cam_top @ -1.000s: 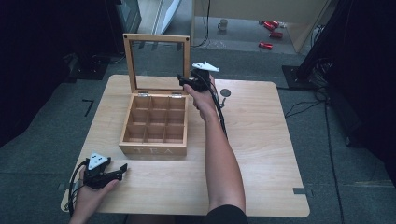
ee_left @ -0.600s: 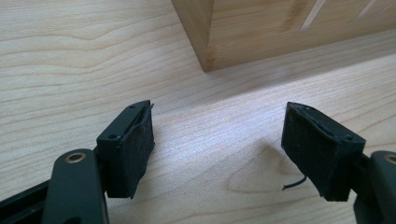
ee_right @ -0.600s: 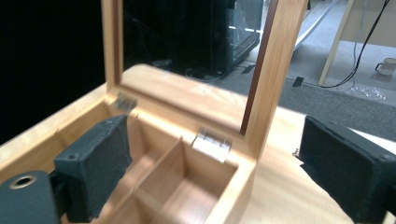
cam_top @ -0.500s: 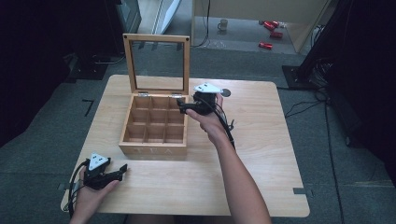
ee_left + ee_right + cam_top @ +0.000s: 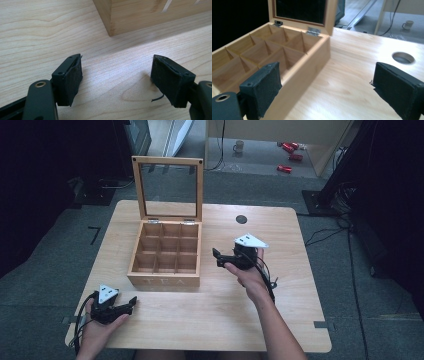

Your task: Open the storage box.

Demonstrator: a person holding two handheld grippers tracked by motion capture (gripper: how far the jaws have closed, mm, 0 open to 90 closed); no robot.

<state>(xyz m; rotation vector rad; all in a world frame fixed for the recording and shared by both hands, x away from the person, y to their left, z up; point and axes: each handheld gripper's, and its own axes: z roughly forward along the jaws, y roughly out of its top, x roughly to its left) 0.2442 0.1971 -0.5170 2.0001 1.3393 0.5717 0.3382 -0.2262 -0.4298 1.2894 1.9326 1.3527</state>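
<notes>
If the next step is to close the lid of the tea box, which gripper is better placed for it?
Probably the right. The right gripper hovers open just beside the box, on the side nearest the raised lid. The left gripper rests open on the table in front of the box's front left corner, farther from the lid.

The wooden tea box (image 5: pixel 150 15) is cut off by the top edge of the left gripper view, leaving one lower corner and fragments of engraved letters too partial to read; in the right gripper view the box (image 5: pixel 294 57) loses its near-left compartments at the left edge, and its raised glass lid (image 5: pixel 302 12) is cut off at the top; the right gripper (image 5: pixel 325 92) has both jaw bases cropped by the bottom edge; in the high view the red objects (image 5: pixel 290 155) on the floor beyond the table are too small to identify; the person's forearms leave the bottom edge.
</notes>
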